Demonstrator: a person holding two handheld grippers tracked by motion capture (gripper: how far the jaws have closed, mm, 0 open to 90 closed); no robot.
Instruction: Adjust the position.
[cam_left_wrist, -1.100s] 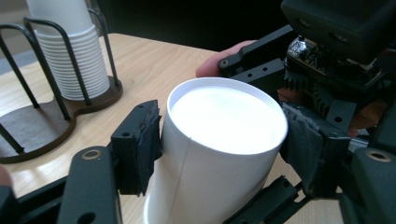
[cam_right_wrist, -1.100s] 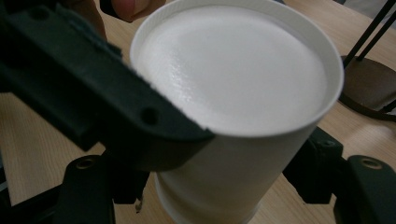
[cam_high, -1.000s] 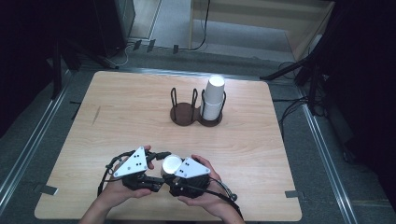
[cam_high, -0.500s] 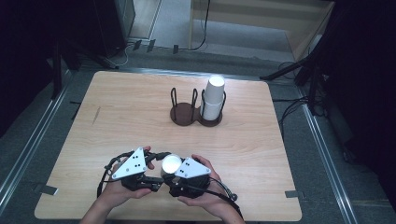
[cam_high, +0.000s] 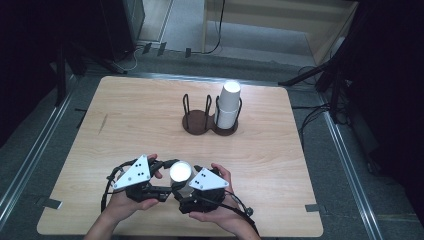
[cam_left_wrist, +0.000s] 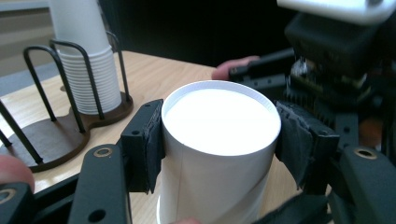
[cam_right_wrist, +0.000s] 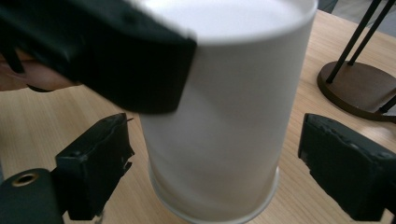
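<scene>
Showing a handover at the near edge of the counter (cam_high: 125, 125), the figure caught an upside-down white paper cup (cam_high: 180, 172) standing rim-down on the wood between the two hands. At left, the left gripper (cam_high: 167, 175) was clamped on the cup, one black pad pressed to each side of its upturned base. To its right, the right gripper (cam_right_wrist: 215, 158) straddled the same cup lower down; its jaws had just been opening and stood clear of the wall, a gap showing on both sides. Farther off, right of centre, the dark double cup holder (cam_high: 197, 122) kept its left ring empty while the stack of cups (cam_high: 229, 105) filled its right ring. Judged from this, the cup had passed to the left gripper; the next move called for drawing the right gripper back without brushing the cup, then carrying the cup, probably towards the holder.
</scene>
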